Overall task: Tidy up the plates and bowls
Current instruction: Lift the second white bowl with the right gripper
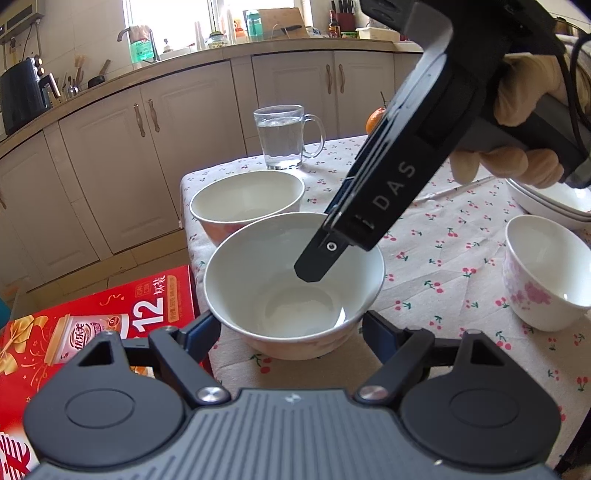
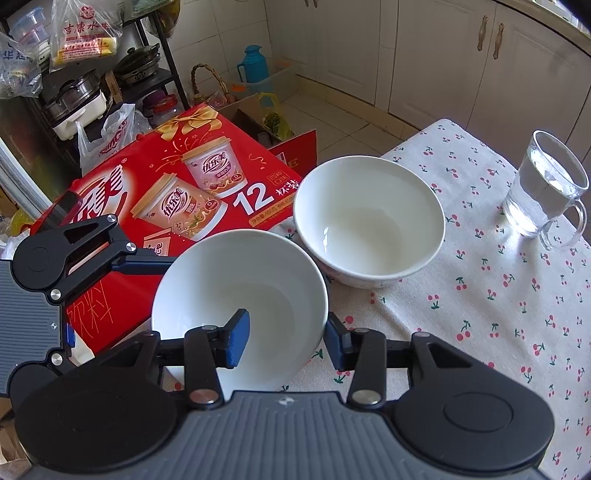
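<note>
Bowl rim pinched tight by your right gripper; your left gripper clasps its sides.

Beige kitchen cabinets under a bright window, pale tiled floor, cluttered metal shelf

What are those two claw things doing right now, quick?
Left gripper: closed around the outside of the near white ceramic bowl, one finger each side.
Right gripper: shut on that same bowl's rim, one blue pad inside, one outside.
</note>
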Demonstrator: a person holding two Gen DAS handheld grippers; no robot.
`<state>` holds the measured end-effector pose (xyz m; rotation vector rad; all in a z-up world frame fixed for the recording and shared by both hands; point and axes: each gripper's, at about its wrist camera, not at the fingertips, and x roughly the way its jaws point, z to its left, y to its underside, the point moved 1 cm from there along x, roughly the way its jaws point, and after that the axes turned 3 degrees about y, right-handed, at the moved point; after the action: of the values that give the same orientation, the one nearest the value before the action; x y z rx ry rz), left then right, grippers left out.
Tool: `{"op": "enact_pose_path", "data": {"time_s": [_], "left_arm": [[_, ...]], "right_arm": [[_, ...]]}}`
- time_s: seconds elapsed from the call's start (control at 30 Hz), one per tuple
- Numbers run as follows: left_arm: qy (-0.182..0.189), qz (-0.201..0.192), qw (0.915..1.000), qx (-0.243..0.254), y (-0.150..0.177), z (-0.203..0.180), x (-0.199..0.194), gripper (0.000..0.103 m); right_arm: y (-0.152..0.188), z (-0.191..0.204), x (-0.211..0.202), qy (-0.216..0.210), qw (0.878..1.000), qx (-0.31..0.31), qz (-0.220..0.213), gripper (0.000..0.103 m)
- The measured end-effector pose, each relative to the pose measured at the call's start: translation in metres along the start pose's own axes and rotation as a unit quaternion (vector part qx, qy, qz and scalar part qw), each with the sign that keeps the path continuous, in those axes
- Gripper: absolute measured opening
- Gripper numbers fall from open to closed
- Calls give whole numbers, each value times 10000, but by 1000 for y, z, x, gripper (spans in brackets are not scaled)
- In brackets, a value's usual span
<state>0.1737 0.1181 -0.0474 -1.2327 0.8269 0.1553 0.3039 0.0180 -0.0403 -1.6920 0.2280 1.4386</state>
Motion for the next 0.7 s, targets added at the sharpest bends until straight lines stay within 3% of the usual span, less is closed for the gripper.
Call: {"op": "enact_pose_path", "data": {"time_s": [0.7], "left_arm": [[304, -5, 9988, 390, -18, -60, -53, 83]], "right_arm": [[57, 12, -81, 95, 9994, 81, -335, 49]]}}
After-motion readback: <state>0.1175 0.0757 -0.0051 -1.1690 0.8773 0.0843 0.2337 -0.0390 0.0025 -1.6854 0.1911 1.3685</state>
